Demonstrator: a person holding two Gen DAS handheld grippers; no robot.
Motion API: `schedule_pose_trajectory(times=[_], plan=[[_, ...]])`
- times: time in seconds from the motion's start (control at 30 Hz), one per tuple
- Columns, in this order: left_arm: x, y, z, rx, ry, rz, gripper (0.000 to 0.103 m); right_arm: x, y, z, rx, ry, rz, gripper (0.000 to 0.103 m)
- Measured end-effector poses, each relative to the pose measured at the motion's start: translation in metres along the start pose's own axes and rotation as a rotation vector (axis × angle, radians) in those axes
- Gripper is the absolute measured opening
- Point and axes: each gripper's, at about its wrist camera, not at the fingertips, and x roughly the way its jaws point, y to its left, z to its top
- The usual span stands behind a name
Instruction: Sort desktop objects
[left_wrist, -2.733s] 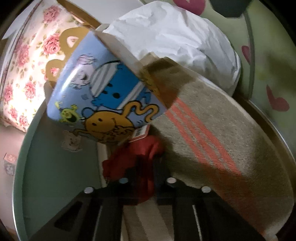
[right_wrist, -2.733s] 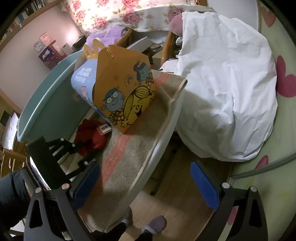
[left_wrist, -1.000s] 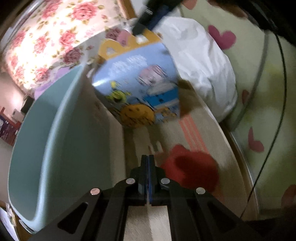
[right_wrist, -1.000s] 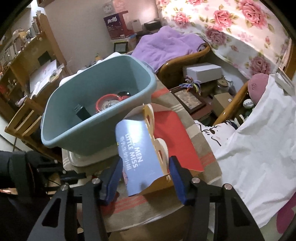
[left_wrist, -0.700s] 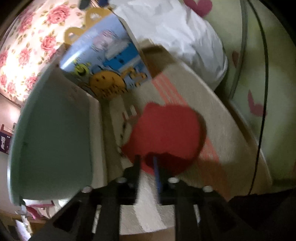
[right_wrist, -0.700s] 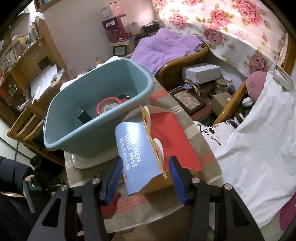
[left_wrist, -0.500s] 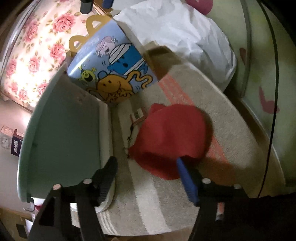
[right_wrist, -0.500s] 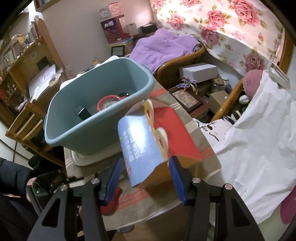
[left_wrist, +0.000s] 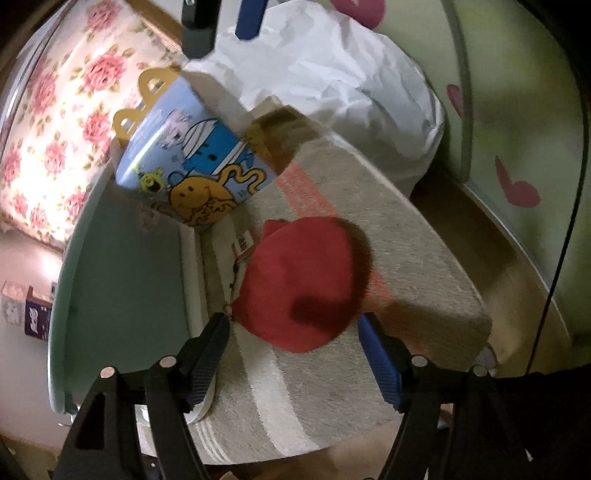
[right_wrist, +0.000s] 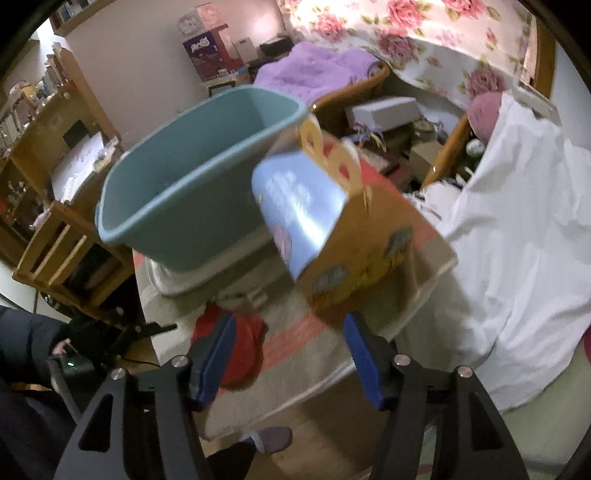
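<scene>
- Left gripper (left_wrist: 293, 363): jaws spread wide, holding nothing; the soft red cloth pouch (left_wrist: 301, 286) lies between and just ahead of them on the towel-covered counter (left_wrist: 424, 258).
- Right gripper (right_wrist: 290, 360): jaws released; the blue-and-orange cartoon cardboard box (right_wrist: 332, 225) sits just beyond them, beside the teal plastic tub (right_wrist: 192, 192).

Wide-spread left gripper (left_wrist: 293, 341) straddling the near edge of the red cloth (left_wrist: 303, 284), bare towel (left_wrist: 417, 266) open to its right. Hemmed in on the left by the teal tub (left_wrist: 122, 280) wall. Straight ahead, blocked by the cartoon box (left_wrist: 192, 162). For the spread-open right gripper (right_wrist: 288, 356), the same box (right_wrist: 332, 229) just ahead, tub (right_wrist: 192, 192) ahead-left, white bedding (right_wrist: 524, 240) crowding the right.
</scene>
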Motion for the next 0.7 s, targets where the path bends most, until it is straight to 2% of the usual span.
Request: schedule_pose_trajectory(times=[0.27, 0.4, 0.57, 0.7], plan=[[0.019, -0.017, 0.009, 0.055, -0.001, 0.067, 0.076, 0.039, 0.011, -0.049, -0.015, 0.068, -0.006, 0.065], [0.021, -0.017, 0.011, 0.057, -0.008, 0.125, 0.085, 0.048, 0.013, -0.062, 0.001, 0.060, 0.044, 0.065], [0.026, -0.012, 0.016, 0.049, -0.008, 0.193, 0.085, 0.060, 0.015, -0.069, 0.012, 0.046, 0.135, 0.065], [0.031, -0.010, 0.018, 0.065, -0.007, 0.217, 0.087, 0.071, 0.016, -0.068, 0.039, 0.054, 0.183, 0.058]])
